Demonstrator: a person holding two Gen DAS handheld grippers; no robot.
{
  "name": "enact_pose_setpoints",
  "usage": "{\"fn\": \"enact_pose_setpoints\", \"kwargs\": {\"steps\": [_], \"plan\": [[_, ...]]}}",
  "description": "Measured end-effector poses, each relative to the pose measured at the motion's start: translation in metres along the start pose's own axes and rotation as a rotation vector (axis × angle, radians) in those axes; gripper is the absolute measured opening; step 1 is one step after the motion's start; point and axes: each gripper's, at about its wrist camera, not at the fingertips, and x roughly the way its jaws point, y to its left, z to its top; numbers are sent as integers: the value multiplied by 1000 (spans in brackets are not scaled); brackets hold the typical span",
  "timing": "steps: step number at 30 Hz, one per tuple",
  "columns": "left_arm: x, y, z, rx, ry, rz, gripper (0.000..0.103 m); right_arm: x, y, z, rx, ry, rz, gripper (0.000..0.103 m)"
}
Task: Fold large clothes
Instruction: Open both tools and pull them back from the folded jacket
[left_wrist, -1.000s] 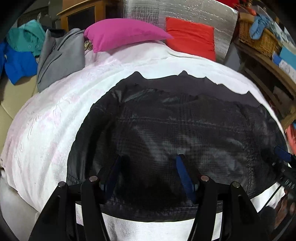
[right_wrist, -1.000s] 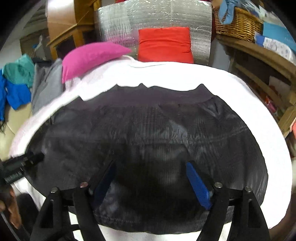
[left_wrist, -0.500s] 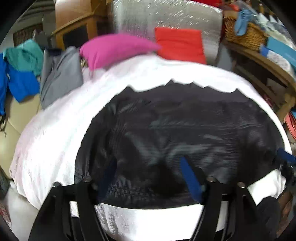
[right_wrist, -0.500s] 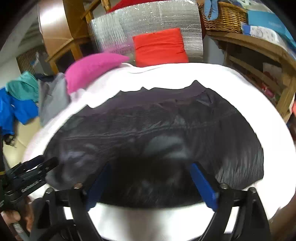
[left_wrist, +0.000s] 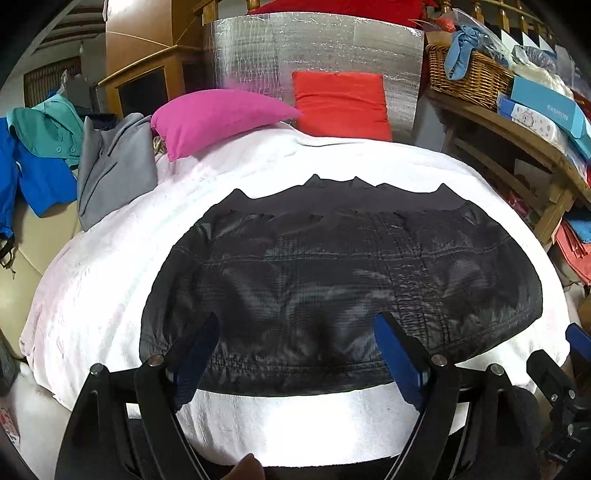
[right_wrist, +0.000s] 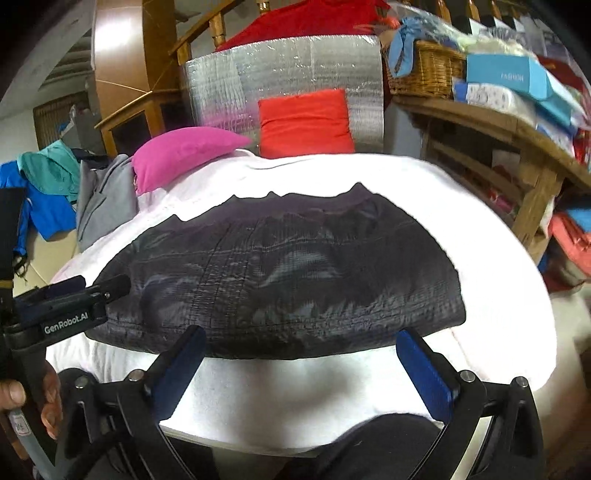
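A black quilted garment (left_wrist: 332, 288) lies folded into a wide band across the white-covered surface (left_wrist: 110, 266); it also shows in the right wrist view (right_wrist: 288, 280). My left gripper (left_wrist: 295, 354) is open and empty, its blue-padded fingers over the garment's near hem. My right gripper (right_wrist: 299, 362) is open and empty, held just short of the near hem. The left gripper's side (right_wrist: 70, 306) shows in the right wrist view beside the garment's left end.
A pink pillow (left_wrist: 218, 118) and a red cushion (left_wrist: 340, 103) lie at the back against a silver panel (left_wrist: 314, 55). Grey (left_wrist: 110, 166) and blue (left_wrist: 33, 173) clothes are piled at left. A wooden shelf with a wicker basket (left_wrist: 469, 70) stands at right.
Both grippers have drawn back toward me and risen, away from the garment. The garment now lies flat, untouched, with more white cover showing in front of it.
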Motion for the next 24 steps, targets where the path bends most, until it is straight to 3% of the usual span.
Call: {"fn": "enact_pose_setpoints", "kwargs": {"steps": [7,24], "plan": [[-15,-1,3,3,-43,12,86,-9,11,6,-43,-52,-12,103],[-26,-5,6,5,-72,6,88,1,8,28,-30,-61,-31,103]]}}
